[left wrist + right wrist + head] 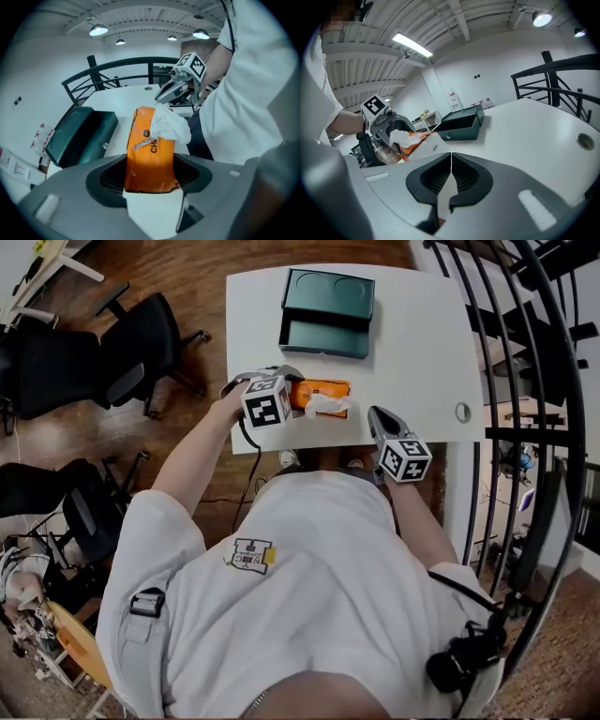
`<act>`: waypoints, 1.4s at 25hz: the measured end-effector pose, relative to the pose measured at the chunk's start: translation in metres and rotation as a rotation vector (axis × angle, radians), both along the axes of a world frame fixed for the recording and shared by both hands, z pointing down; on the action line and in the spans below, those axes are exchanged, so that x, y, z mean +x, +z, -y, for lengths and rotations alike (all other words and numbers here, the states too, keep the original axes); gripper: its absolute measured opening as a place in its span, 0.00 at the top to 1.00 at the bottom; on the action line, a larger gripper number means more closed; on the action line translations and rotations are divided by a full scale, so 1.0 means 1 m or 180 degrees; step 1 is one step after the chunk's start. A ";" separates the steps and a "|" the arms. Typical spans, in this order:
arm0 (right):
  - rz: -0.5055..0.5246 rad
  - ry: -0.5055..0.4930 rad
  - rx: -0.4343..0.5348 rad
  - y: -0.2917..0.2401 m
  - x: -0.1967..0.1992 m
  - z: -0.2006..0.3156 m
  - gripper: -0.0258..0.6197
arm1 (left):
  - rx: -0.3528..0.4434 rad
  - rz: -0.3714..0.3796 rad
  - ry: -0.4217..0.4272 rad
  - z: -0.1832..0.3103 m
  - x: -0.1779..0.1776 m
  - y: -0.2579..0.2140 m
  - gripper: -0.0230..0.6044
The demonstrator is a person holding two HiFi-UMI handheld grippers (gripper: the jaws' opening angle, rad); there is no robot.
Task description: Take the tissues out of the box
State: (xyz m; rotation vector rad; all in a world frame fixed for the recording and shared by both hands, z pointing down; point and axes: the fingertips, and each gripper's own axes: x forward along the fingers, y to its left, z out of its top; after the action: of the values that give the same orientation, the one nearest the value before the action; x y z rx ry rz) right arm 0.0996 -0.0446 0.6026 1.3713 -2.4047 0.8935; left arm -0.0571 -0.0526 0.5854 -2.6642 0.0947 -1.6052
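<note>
An orange tissue box (323, 388) lies near the front edge of the white table (422, 334), with a white tissue (330, 406) bunched up out of its top. My left gripper (292, 392) is shut on the box's near end; in the left gripper view the box (150, 154) fills the gap between the jaws and the tissue (169, 124) stands up from it. My right gripper (375, 414) hovers just right of the box, shut and holding nothing; in its own view (451, 161) the jaws meet in a thin line. The box (415, 140) and tissue (399, 137) are off to its left.
An open dark green case (328, 310) sits at the back of the table. A round cable hole (462, 412) lies at the right front corner. Black office chairs (122, 352) stand to the left, and a black railing (525, 381) runs along the right.
</note>
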 end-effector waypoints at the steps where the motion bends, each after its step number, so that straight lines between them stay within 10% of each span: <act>1: 0.0000 -0.0031 0.0001 0.001 0.002 -0.005 0.95 | -0.0058 0.0041 -0.0021 -0.005 0.000 0.010 0.48; 15: 0.0062 -0.0235 -0.0027 -0.001 0.035 -0.030 0.95 | -0.0194 0.0289 -0.0214 -0.010 -0.002 0.053 0.48; 22: 0.0074 -0.0265 -0.0015 -0.001 0.028 -0.034 0.96 | -0.0265 0.0219 -0.0166 -0.017 -0.002 0.053 0.30; 26: 0.0101 -0.0290 0.0021 -0.005 0.025 -0.031 0.95 | -0.0199 -0.0180 -0.0388 -0.009 0.002 0.019 0.28; 30: 0.0125 -0.0382 0.0059 -0.007 0.014 -0.029 0.95 | -0.0032 -0.1134 -0.1130 0.001 -0.010 -0.047 0.30; 35: 0.0111 -0.0550 -0.0033 0.004 0.003 -0.040 0.95 | -0.0291 -0.2091 -0.2403 -0.037 -0.032 -0.058 0.68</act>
State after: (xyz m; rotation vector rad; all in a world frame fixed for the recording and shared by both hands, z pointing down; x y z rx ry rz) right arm 0.1025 -0.0049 0.6071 1.1320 -2.4950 0.8899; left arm -0.0892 -0.0160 0.5276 -3.3179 1.1709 -0.6962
